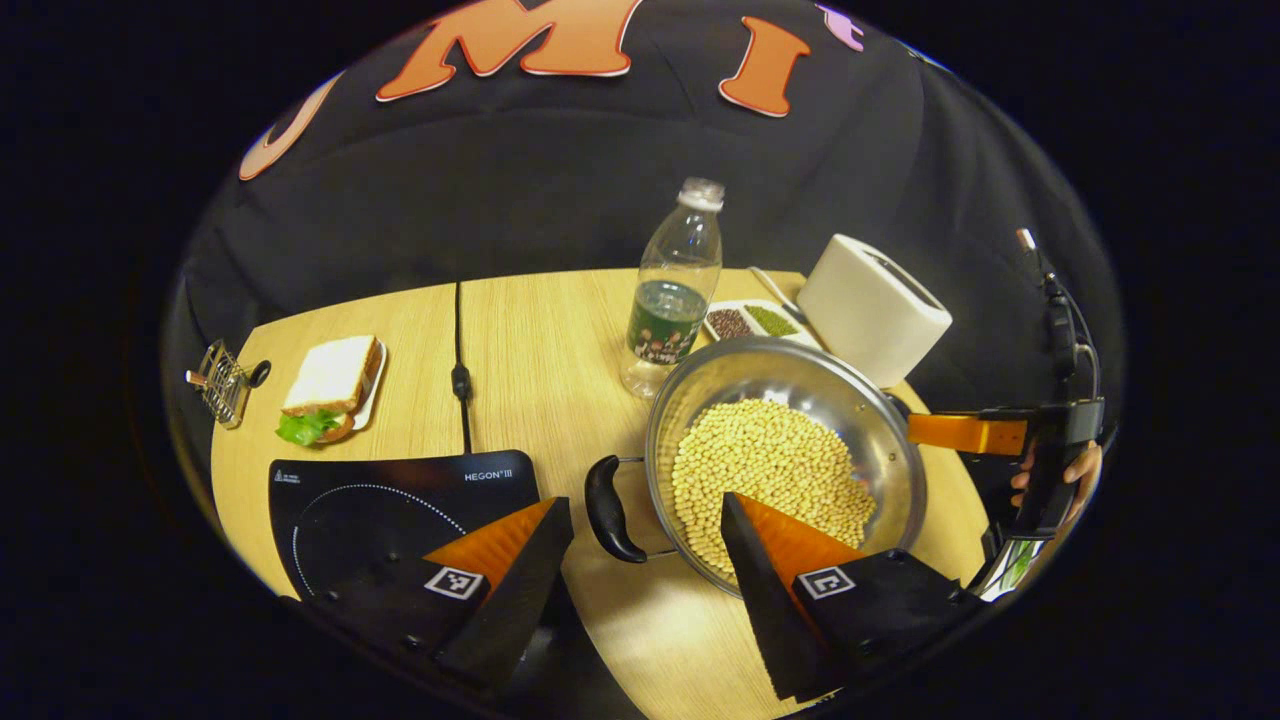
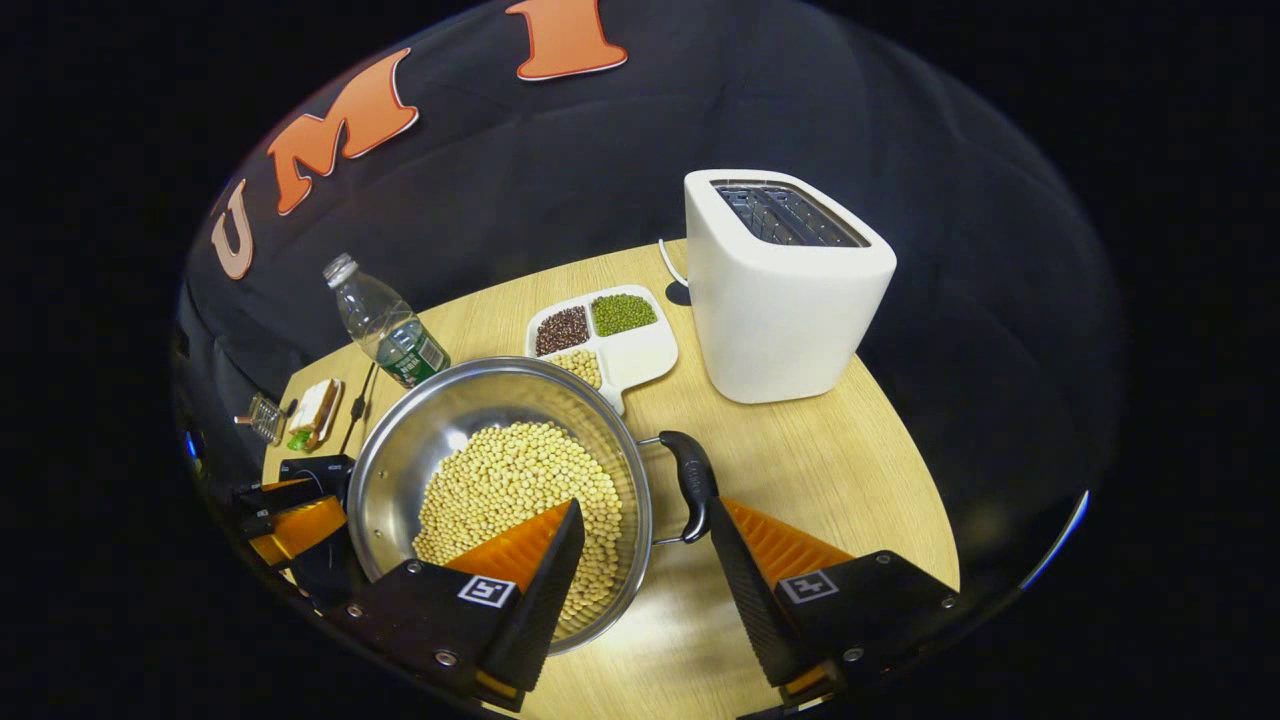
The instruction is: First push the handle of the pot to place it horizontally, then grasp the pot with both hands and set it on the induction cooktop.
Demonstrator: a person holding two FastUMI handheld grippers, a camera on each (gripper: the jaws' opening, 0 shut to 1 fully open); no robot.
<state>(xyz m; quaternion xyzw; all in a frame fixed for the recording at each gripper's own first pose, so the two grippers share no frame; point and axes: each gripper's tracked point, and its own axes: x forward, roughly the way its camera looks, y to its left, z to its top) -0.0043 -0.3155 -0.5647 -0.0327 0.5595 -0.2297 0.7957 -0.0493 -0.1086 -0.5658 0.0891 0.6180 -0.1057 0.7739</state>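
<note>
Left gripper view: left to right, a small wire rack [image 1: 222, 380], a sandwich on a white plate [image 1: 333, 386], a black induction cooktop [image 1: 400, 510] at the near edge of the pale wooden counter [image 1: 520, 340], a clear plastic bottle [image 1: 675, 290], then the round steel pot of pale beans [image 1: 785, 455].
Pot position: on the counter just right of the cooktop, not on it; a black loop handle [image 1: 610, 508] on each side.
Left tool [image 1: 645, 520]: spread wide, straddling the near handle, touching nothing I can confirm.
Right tool [image 2: 645, 525]: spread wide, one finger above the beans, the other beside the far black handle [image 2: 690, 485].
Risk: uneven grips on the two handles could tilt the pot and spill beans; a slipping handle would drop it short of the cooktop.
View differences: right gripper view shows the white toaster's [image 2: 785, 290] slots and a divided white dish of beans [image 2: 605, 335]; left gripper view shows the cooktop's ring and a hand [image 1: 1075, 470] holding the other tool.
</note>
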